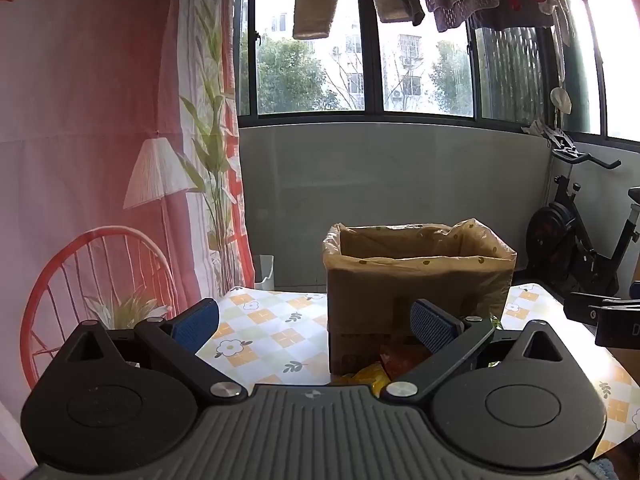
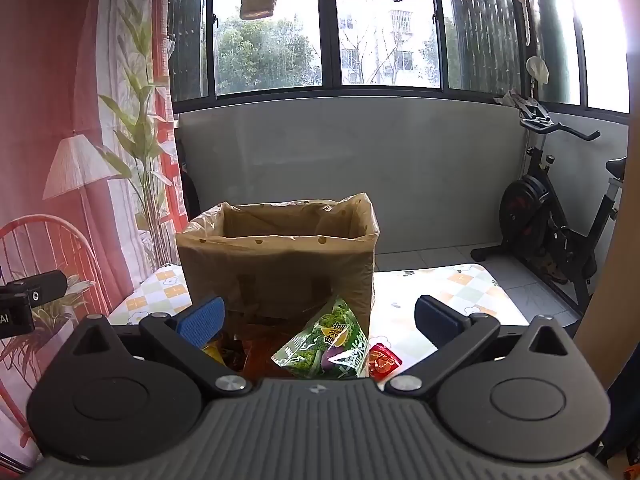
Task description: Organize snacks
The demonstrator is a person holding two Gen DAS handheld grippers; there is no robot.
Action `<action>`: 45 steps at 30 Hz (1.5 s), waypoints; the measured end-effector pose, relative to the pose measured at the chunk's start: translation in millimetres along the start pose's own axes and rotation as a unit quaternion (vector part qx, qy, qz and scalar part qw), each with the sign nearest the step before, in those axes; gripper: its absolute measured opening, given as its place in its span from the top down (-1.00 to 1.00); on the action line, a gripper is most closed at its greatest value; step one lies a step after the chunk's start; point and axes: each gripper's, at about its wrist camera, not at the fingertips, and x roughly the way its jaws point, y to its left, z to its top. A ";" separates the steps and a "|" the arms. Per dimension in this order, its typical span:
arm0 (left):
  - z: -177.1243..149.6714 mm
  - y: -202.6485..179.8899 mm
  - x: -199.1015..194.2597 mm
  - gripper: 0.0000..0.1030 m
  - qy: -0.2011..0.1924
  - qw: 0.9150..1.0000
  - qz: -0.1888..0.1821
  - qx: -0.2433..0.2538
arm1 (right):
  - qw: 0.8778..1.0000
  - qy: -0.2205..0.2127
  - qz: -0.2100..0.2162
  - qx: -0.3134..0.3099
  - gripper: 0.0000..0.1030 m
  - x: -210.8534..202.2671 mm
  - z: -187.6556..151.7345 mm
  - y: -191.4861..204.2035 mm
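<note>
A cardboard box (image 1: 416,280) lined with a dotted plastic bag stands on the table; the right wrist view shows the same box (image 2: 280,264). Snack packets lie at its foot. A green packet (image 2: 326,344) leans there with a small red packet (image 2: 382,360) to its right and a yellow one (image 2: 212,352) to its left. In the left wrist view a yellow packet (image 1: 370,376) and an orange one (image 1: 404,356) peek out. My left gripper (image 1: 316,326) is open and holds nothing. My right gripper (image 2: 320,322) is open above the packets, touching none.
The table (image 1: 256,332) wears a checked flower-print cloth. An exercise bike (image 2: 556,216) stands to the right on the floor. A printed curtain (image 1: 100,160) hangs on the left. Laundry hangs over the window. The right gripper's body (image 1: 604,314) shows at the left view's edge.
</note>
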 end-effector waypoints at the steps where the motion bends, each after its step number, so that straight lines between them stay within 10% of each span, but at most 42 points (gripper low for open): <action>1: 0.0 0.1 -1.1 -1.00 0.000 1.000 -0.001 -0.001 | 1.000 -0.001 0.000 0.001 -1.00 0.0 0.0 0.0; 45: -1.8 3.6 0.3 -1.00 0.005 1.000 0.014 -0.008 | 1.000 0.002 -0.005 -0.002 -1.00 -1.6 -0.7 -0.4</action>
